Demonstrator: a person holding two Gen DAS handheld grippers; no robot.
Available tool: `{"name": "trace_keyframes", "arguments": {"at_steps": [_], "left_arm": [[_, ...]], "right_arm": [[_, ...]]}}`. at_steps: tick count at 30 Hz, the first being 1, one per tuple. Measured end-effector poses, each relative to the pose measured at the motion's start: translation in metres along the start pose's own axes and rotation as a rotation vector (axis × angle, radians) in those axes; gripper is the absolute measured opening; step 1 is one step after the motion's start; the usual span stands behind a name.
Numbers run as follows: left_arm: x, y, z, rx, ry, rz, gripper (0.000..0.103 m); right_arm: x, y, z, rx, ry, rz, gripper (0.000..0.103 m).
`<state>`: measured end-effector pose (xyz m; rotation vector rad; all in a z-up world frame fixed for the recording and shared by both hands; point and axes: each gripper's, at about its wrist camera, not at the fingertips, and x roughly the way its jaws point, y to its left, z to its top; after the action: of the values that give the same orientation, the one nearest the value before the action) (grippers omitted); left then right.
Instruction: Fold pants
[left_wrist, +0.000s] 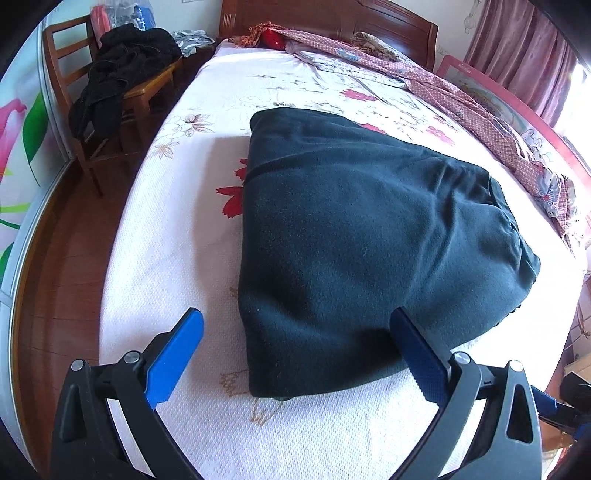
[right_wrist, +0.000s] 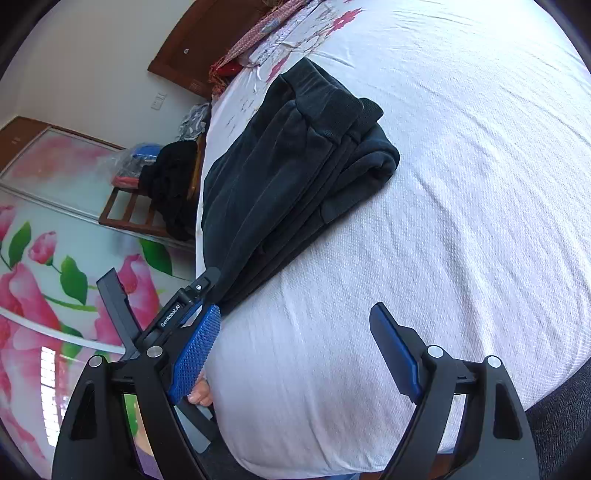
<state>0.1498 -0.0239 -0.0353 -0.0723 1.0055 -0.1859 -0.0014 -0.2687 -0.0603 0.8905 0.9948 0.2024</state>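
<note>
The dark teal pants (left_wrist: 354, 240) lie folded into a thick bundle on the bed (left_wrist: 177, 258), over its white quilted cover with red flower prints.

In the left wrist view the left gripper (left_wrist: 295, 354) has its blue-padded fingers (left_wrist: 177, 358) spread wide, with nothing clamped. The near corner of the folded pants lies in the gap between the fingers, closer to the right finger, whose tip overlaps the cloth in this view; whether it touches cannot be told. The left finger is over bare cover, apart from the fabric.

In the right wrist view the right gripper (right_wrist: 295, 347) is also wide, fingers (right_wrist: 195, 354) apart over plain white cover, nothing between them. The pants (right_wrist: 288, 177) lie ahead and to the left of these fingers, layered folds stacked with the ribbed waistband at the far end. Just beyond the left finger, the other gripper's black body sits at the near tip of the bundle.

Beyond the left fingers, far left, a wooden chair (left_wrist: 74, 74) holds a heap of black clothes (left_wrist: 122, 70). A patterned quilt (left_wrist: 443, 96) lies along the bed's far right side.
</note>
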Motion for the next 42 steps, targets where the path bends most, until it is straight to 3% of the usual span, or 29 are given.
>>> {"name": "trace_keyframes", "arguments": {"at_steps": [8,12,16,19,22,26,28,30,34,36,37,39,42], "left_arm": [[-0.038,-0.004,-0.036,0.079,0.015,0.174,0.101],[-0.048,-0.004,-0.064,0.092,0.061,0.195,0.101],[-0.060,-0.002,-0.086,0.027,0.072,0.193,0.101],[-0.066,-0.009,-0.087,0.044,0.012,0.234,0.101],[-0.075,-0.018,-0.085,0.074,-0.069,0.315,0.101],[-0.084,-0.027,-0.075,0.117,-0.158,0.486,0.101],[-0.090,-0.020,-0.067,0.079,-0.191,0.573,0.101],[-0.097,-0.004,-0.060,0.021,-0.189,0.609,0.101],[-0.118,0.050,-0.058,-0.161,-0.197,0.628,0.101],[-0.121,0.073,-0.058,-0.220,-0.187,0.637,0.101],[-0.122,0.083,-0.058,-0.238,-0.178,0.639,0.101],[-0.122,0.097,-0.060,-0.258,-0.170,0.653,0.101],[-0.118,0.107,-0.064,-0.287,-0.160,0.634,0.101]], "right_arm": [[0.015,0.023,-0.020,-0.084,-0.004,-0.054,0.082],[0.017,0.027,-0.029,-0.132,-0.001,-0.095,0.082],[0.009,0.040,-0.039,-0.248,-0.163,-0.310,0.082],[0.007,0.049,-0.050,-0.376,-0.346,-0.463,0.083],[0.009,0.048,-0.047,-0.425,-0.367,-0.502,0.084],[-0.002,0.064,-0.031,-0.449,-0.461,-0.490,0.084],[-0.003,0.077,-0.014,-0.425,-0.465,-0.421,0.084],[0.010,0.091,-0.005,-0.430,-0.370,-0.283,0.084],[0.060,0.139,-0.017,-0.658,-0.247,-0.237,0.084],[0.083,0.132,-0.018,-0.475,-0.037,0.049,0.084],[0.092,0.127,-0.023,-0.409,-0.001,0.118,0.084],[0.109,0.129,-0.037,-0.446,0.001,0.057,0.084],[0.126,0.128,-0.045,-0.417,0.014,0.101,0.084]]}}
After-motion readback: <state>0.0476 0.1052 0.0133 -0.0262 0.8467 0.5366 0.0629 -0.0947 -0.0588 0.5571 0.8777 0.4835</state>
